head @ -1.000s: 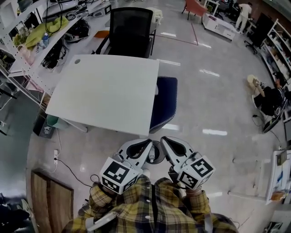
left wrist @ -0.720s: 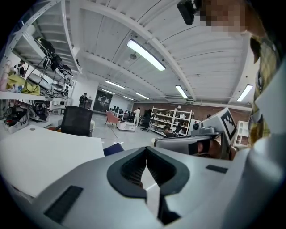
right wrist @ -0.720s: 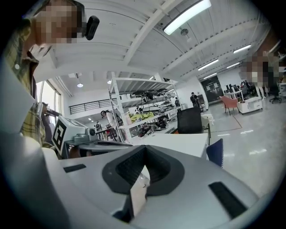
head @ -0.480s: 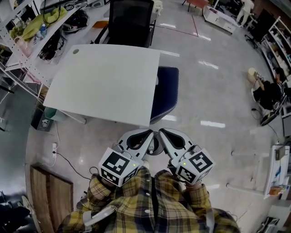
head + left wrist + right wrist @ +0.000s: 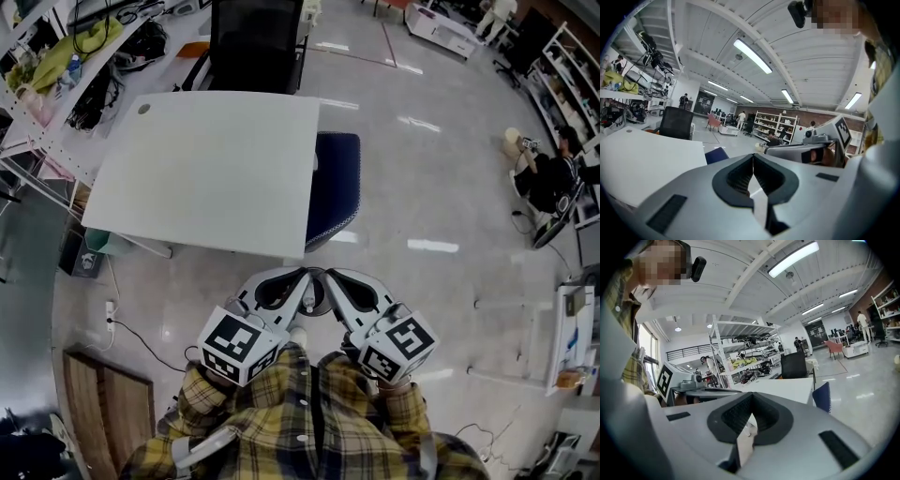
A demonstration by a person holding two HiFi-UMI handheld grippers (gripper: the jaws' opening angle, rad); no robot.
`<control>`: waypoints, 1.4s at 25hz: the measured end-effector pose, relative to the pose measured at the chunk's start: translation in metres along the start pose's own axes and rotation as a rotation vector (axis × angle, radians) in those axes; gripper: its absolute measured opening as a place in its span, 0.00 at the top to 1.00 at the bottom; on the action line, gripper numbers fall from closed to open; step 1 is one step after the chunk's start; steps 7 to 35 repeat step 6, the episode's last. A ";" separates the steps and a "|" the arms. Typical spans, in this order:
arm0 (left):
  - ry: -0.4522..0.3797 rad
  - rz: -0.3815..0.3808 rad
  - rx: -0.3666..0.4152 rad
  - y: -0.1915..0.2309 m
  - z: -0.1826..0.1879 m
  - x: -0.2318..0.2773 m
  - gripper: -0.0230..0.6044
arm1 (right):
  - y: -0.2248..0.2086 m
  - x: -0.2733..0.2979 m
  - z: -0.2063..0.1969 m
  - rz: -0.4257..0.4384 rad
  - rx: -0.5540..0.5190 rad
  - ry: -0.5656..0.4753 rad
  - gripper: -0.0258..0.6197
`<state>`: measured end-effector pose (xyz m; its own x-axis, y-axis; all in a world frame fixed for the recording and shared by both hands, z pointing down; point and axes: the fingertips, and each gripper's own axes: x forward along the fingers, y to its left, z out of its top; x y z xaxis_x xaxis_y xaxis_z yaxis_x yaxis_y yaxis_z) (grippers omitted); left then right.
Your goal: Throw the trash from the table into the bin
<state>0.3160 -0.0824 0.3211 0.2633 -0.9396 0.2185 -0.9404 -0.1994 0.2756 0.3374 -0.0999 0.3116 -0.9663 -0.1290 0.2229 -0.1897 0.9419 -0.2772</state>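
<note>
White table [image 5: 206,169] upper left looks bare, left gripper [image 5: 307,275] and right gripper [image 5: 327,275] both clenched on nothing; risk: chasing trash that possibly isn't there.

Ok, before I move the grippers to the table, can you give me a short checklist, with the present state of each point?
1. Left gripper free to grasp: jaws together, nothing between them. Ok.
2. Right gripper free to grasp: jaws together, nothing between them. Ok.
3. Trash on the table: none shows on its white top. Not ok.
4. Bin found: a green thing under the table's left edge may be one. Cannot tell.
5. Way to the table: only the blue chair stands near, at the table's right edge. Ok.
</note>
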 end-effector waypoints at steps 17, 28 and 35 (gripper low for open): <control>0.007 0.002 -0.016 0.001 -0.009 -0.003 0.95 | 0.000 -0.002 -0.007 -0.011 0.009 0.005 0.96; 0.007 0.002 -0.016 0.001 -0.009 -0.003 0.95 | 0.000 -0.002 -0.007 -0.011 0.009 0.005 0.96; 0.007 0.002 -0.016 0.001 -0.009 -0.003 0.95 | 0.000 -0.002 -0.007 -0.011 0.009 0.005 0.96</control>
